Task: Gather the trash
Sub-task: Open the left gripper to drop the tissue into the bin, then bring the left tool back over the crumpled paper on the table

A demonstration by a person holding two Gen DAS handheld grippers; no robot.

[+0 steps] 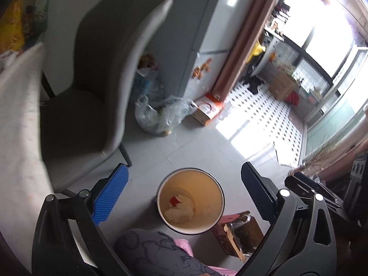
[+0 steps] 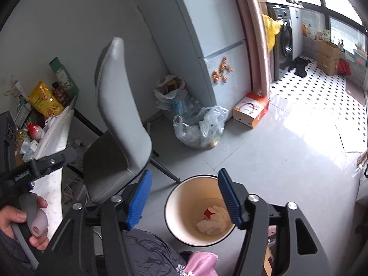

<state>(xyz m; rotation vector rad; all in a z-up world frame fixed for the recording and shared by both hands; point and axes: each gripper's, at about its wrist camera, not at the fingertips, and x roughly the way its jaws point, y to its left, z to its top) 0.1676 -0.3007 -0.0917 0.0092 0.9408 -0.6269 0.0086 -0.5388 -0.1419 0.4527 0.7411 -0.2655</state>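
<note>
A round waste bin (image 1: 207, 184) with a cream inside stands on the grey floor, right below both grippers. Crumpled white paper and a red scrap (image 1: 181, 209) lie at its bottom. My left gripper (image 1: 184, 170) hangs above the bin, jaws wide open and nothing between them. In the right wrist view the same bin (image 2: 184, 202) sits under my right gripper (image 2: 185, 174), which is open and empty too; the trash (image 2: 214, 220) shows inside, partly hidden by the right finger. A hand (image 2: 13, 220) holds the left gripper's handle at the lower left.
A grey chair (image 2: 119, 124) stands left of the bin, beside a cloth-covered table (image 2: 55, 133) with snack packs. Plastic bags (image 2: 202, 126) and an orange-white box (image 2: 250, 110) lie by the fridge (image 2: 207, 34). A brown carton (image 1: 239, 234) sits right of the bin. A person's knee (image 1: 156, 250) is below.
</note>
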